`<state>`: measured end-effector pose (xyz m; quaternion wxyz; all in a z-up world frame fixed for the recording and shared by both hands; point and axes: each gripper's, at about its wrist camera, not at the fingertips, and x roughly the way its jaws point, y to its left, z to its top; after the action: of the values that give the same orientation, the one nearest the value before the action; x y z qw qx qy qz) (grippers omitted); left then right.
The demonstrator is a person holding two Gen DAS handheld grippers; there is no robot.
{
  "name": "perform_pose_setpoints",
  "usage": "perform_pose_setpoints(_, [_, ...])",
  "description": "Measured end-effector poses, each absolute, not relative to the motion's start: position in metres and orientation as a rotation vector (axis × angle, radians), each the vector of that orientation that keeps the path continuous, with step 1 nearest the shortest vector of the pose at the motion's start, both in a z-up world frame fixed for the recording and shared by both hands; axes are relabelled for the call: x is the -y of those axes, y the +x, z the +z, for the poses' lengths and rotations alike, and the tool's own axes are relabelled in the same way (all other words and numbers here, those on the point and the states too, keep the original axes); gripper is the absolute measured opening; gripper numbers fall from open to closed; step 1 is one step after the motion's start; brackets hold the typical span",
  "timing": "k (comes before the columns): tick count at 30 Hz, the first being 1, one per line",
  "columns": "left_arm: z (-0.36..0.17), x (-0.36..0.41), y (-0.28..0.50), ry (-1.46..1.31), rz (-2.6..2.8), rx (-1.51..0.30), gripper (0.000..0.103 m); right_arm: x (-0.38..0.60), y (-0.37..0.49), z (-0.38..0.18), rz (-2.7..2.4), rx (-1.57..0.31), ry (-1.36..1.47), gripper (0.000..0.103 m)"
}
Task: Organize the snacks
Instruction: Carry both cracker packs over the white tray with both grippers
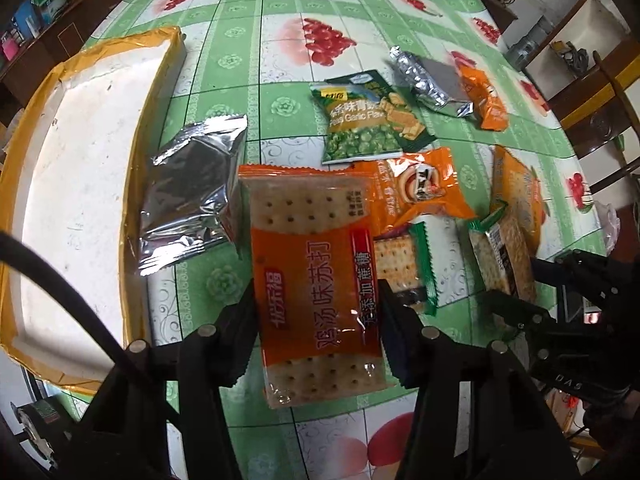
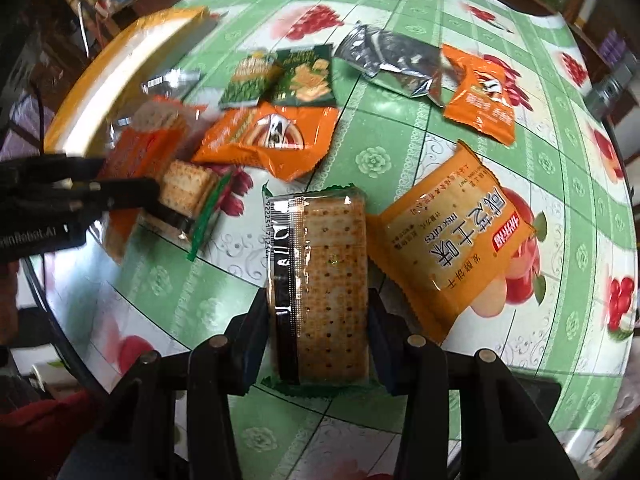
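Box off to the left of both held packs — white-floored, yellow-rimmed, lying open on the fruit-print tablecloth. Left gripper clamped across the width of an orange soda-cracker pack, long axis running straight out ahead of the fingers, pack apparently lifted off the cloth. Right gripper likewise closed on a green-edged cracker pack, pads pressing its two long sides, long axis also pointing forward. Judged nearer to the box: the left hand, with only a silver foil bag between its pack and the yellow rim; the right one well apart from it, with the left gripper and the loose snacks in the way. Likely next: a swing leftward over the rim, left first, keeping each pack's length along the box wall. Left loose on the cloth — a green pea bag, an orange wafer bag, an orange biscuit pack, a second silver bag.
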<state>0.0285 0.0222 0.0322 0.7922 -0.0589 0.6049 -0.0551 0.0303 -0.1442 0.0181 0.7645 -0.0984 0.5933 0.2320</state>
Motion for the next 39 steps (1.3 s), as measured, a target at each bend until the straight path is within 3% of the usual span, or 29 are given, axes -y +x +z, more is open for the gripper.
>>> perform_pose_setpoints(11, [0.070,-0.042,0.030,-0.204,-0.126,-1.226,0.056,0.133,0.031,0.059,0.557,-1.221,-0.121,0.045])
perform_pose_setpoints(39, [0.091,-0.110,0.028,-0.232,-0.041,-1.178,0.056,0.055,0.045,0.071,0.656,-1.178,-0.217,0.045])
